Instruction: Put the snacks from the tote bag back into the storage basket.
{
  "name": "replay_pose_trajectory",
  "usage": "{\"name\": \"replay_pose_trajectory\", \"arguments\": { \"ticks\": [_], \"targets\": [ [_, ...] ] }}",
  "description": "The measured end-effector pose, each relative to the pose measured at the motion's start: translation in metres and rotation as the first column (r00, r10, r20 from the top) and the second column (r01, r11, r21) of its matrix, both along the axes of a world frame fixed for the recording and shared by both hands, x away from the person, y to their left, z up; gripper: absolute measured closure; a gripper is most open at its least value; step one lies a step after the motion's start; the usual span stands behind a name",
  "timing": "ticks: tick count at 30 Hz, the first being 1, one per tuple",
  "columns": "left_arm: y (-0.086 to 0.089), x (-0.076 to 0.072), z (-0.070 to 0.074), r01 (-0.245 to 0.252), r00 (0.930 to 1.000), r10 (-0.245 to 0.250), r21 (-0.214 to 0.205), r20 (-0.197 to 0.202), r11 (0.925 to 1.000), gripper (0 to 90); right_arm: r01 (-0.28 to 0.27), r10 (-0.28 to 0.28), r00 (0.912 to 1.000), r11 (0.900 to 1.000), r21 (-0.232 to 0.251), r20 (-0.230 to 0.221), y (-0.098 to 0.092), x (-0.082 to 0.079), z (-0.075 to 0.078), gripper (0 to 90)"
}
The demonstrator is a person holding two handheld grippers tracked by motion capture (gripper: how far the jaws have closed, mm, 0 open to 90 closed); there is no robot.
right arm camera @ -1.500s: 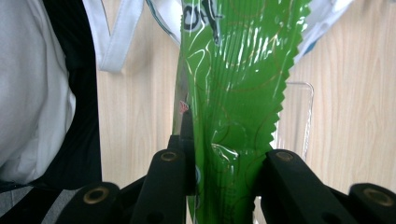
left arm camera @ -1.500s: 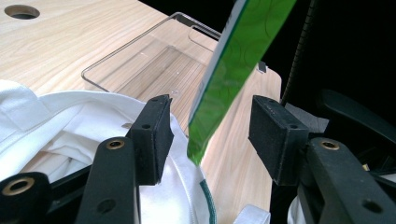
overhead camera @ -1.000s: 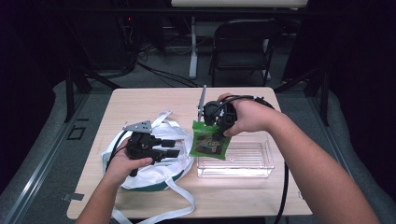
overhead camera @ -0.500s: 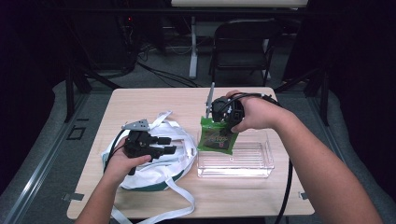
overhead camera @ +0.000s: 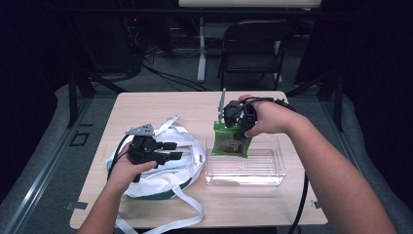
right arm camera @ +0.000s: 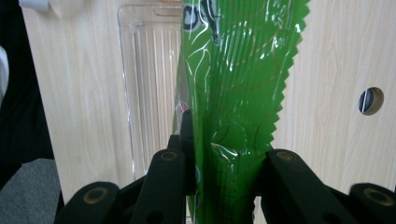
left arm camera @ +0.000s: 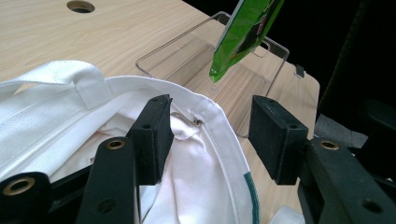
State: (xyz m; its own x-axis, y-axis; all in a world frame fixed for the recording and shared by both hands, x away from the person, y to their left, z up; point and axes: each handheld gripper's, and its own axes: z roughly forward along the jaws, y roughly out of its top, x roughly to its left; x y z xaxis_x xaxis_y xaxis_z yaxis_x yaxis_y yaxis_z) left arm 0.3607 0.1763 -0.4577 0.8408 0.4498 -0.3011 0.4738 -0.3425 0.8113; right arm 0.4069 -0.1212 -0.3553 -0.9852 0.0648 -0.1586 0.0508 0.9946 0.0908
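Note:
My right gripper (overhead camera: 230, 126) is shut on the top edge of a green snack packet (overhead camera: 232, 142). The packet hangs above the left end of a clear plastic tray (overhead camera: 272, 171). In the right gripper view the jaws pinch the packet (right arm camera: 233, 70) from both sides of my gripper (right arm camera: 224, 161), with the tray (right arm camera: 144, 70) below. My left gripper (overhead camera: 174, 150) stands open over a white cloth bag (overhead camera: 191, 157) with green trim. In the left gripper view the bag's hem (left arm camera: 219, 116) lies between the spread jaws, and the packet (left arm camera: 240, 32) hangs over the tray (left arm camera: 196, 51) beyond.
The light wooden table (overhead camera: 160, 107) has a cable hole (left arm camera: 80, 6) near its far side. White bag straps (overhead camera: 191, 214) trail toward the front edge. A black chair (overhead camera: 253, 48) stands behind the table, on a dark floor with cables.
My right gripper has carried the green packet a little to the right, over the tray's left end. The left gripper and the bag have not moved.

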Motion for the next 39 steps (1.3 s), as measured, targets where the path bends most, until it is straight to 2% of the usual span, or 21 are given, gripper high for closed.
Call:
{"name": "replay_pose_trajectory", "arguments": {
  "ticks": [8,17,20,23,32,39],
  "targets": [
    [0.002,0.0,-0.001,-0.006,1.0,0.006,-0.002,0.002,1.0,49.1,-0.016,0.016,0.9999,0.9997,-0.019,0.005,0.0,0.005,-0.013,75.5],
    [0.005,-0.001,-0.001,-0.016,0.9999,0.016,-0.003,-0.002,0.9999,49.1,-0.013,0.014,0.9999,0.9997,-0.02,0.005,-0.002,0.015,-0.023,75.5],
    [0.006,-0.001,-0.001,-0.019,0.9998,0.019,0.001,0.001,0.9998,49.1,-0.029,0.03,0.9995,0.9991,-0.032,0.013,0.0,0.018,-0.026,75.4],
    [0.007,-0.002,-0.001,-0.023,0.9997,0.023,-0.002,0.0,0.9997,49.1,-0.028,0.028,0.9995,0.9995,-0.013,0.011,0.0,0.021,-0.03,75.5],
    [0.008,-0.002,-0.003,-0.031,0.9995,0.031,-0.001,-0.005,0.9995,49.1,-0.027,0.027,0.9996,0.9993,-0.026,0.011,0.0,0.028,-0.046,75.4],
    [0.01,-0.002,-0.003,-0.036,0.9993,0.036,-0.002,-0.007,0.9994,49.2,-0.032,0.033,0.9991,0.999,-0.03,0.025,0.0,0.036,-0.05,75.4]
  ]
}}
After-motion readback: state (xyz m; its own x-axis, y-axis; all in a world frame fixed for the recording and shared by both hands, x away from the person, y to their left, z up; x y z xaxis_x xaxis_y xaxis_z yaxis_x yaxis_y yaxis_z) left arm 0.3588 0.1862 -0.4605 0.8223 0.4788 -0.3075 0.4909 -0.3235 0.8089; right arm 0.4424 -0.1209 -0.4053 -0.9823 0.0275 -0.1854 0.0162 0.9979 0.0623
